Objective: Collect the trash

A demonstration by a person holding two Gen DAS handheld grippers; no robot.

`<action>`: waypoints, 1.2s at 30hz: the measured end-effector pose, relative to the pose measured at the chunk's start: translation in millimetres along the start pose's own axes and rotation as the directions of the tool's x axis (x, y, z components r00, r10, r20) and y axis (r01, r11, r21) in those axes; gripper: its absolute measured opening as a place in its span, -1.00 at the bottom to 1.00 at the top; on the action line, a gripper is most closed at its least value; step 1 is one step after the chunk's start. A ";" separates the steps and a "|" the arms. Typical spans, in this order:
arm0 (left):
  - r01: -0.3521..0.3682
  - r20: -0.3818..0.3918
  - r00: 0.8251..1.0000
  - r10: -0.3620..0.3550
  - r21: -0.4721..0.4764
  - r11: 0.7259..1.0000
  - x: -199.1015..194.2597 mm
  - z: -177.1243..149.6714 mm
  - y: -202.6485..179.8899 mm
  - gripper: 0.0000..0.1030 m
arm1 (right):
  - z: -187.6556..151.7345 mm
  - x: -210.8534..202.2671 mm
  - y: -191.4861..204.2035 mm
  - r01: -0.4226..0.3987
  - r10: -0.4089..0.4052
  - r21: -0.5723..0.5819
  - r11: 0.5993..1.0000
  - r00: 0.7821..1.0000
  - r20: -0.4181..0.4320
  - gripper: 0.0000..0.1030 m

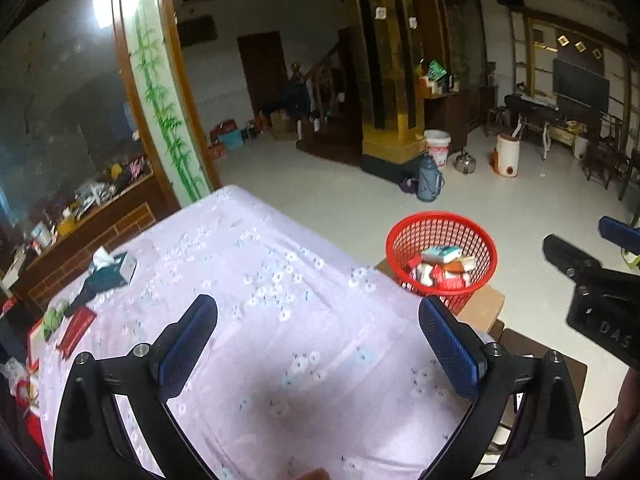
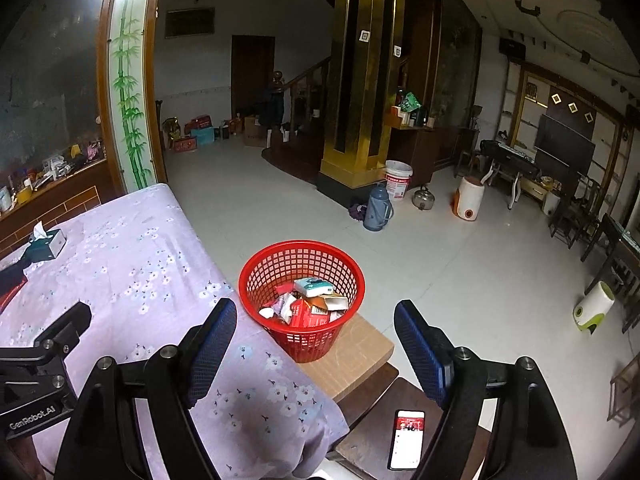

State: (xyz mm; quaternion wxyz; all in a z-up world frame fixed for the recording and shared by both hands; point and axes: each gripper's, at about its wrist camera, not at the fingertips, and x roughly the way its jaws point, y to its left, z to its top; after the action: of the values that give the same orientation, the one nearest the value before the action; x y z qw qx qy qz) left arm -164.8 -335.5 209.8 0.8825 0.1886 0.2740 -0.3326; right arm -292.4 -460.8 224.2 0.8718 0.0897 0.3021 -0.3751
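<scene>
Both the left gripper (image 1: 318, 336) and right gripper (image 2: 316, 340) hover with jaws spread and empty, since the boxes and wrappers (image 2: 308, 306) already lie in the red basket (image 2: 256, 280), set on a cardboard box (image 2: 360, 356) beside the tabletop (image 2: 120, 256) for easy dropping.

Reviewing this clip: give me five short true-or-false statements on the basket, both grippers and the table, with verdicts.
1. The red basket holds boxes and wrappers. True.
2. The left gripper grips a box. False: it is open and empty.
3. The right gripper is open. True.
4. The basket stands on the floral tablecloth. False: it stands on a brown board beside it.
5. A tissue box sits on the tablecloth. True.
</scene>
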 end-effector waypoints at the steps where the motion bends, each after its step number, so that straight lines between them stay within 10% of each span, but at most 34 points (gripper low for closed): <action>1: -0.003 -0.006 1.000 0.003 -0.005 1.000 -0.1 -2.0 0.2 0.94 | -1.5 -1.2 -0.3 0.000 0.000 -0.001 1.000 1.000 0.000 0.64; 36: -0.017 0.012 1.000 0.017 -0.029 0.999 -18.1 -9.1 -4.6 0.94 | -7.2 -6.2 -1.5 -0.044 0.044 -0.007 0.999 0.999 -0.017 0.64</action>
State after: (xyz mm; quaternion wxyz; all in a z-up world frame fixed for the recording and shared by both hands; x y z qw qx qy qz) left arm -182.6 -325.3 213.1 0.8896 0.1761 0.2718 -0.3221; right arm -300.1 -455.4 222.3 0.8777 0.0961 0.3088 -0.3537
